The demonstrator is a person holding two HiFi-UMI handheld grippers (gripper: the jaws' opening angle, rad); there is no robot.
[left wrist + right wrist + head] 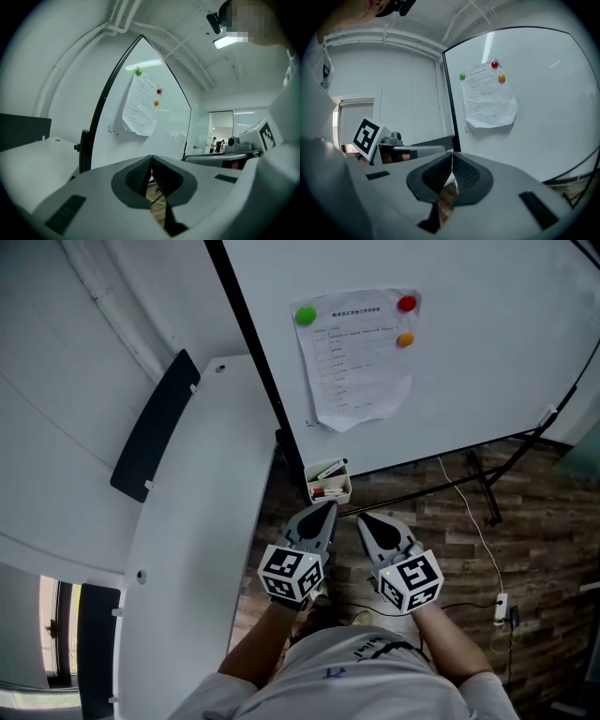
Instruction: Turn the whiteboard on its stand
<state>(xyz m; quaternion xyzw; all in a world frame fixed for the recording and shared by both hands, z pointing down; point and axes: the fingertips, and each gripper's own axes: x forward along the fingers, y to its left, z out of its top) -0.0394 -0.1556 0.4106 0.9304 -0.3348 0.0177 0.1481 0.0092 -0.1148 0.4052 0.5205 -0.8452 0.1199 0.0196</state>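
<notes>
Head view alone shows tray (328, 486) at whiteboard (487, 352) corner.

The brown wood-plank floor (553, 521) carries the black metal stand legs (487, 486), which stand directly on its planks. A thin white cable (475, 523) trails across the floor beside those legs to a small white plug block (502, 607) lying near the right edge.

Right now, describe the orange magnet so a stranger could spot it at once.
Find the big whiteboard, then the single printed sheet stuck to it. Three magnets hold the sheet: a green magnet at one top corner, a red magnet at the other. The orange magnet sits just under the red, the only one off a corner.
</notes>
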